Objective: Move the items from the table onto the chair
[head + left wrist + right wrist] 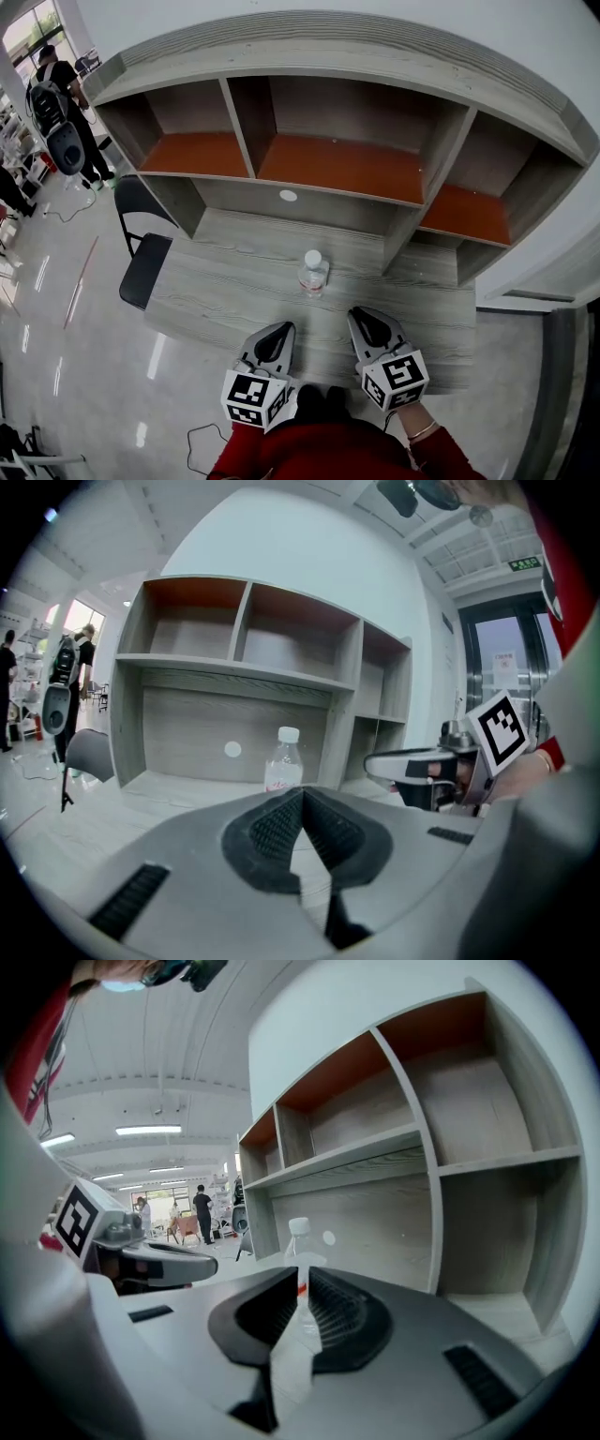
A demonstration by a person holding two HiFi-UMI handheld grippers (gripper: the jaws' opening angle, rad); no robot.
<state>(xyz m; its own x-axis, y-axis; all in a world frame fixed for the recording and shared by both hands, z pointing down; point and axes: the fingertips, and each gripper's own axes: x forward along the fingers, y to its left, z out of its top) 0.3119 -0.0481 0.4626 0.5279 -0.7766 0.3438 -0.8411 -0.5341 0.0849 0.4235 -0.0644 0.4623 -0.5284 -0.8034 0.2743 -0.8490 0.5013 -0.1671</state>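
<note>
Grey wood worktop (pixel 225 291) under open shelf unit (pixel 347 122); wide free surface around bottle, near edge just below both grippers. Black chair (pixel 145 269) at worktop's left end, visible from head view only. Left gripper (pixel 277 330) and right gripper (pixel 364 317) side by side, jaws clenched on nothing. Water bottle (pixel 313 274) upright mid-worktop, near, ahead of both; white cap and label plainer in gripper views.

The grey wood-grain desk (pixel 234 281) carries 1 clear plastic bottle with a white cap (pixel 313 274). There is 1 black chair (pixel 145 267) and 1 grey shelf unit (pixel 337 56) with 3 orange-floored compartments. There are 2 grippers: the left gripper (pixel 280 327) and the right gripper (pixel 362 313).
</note>
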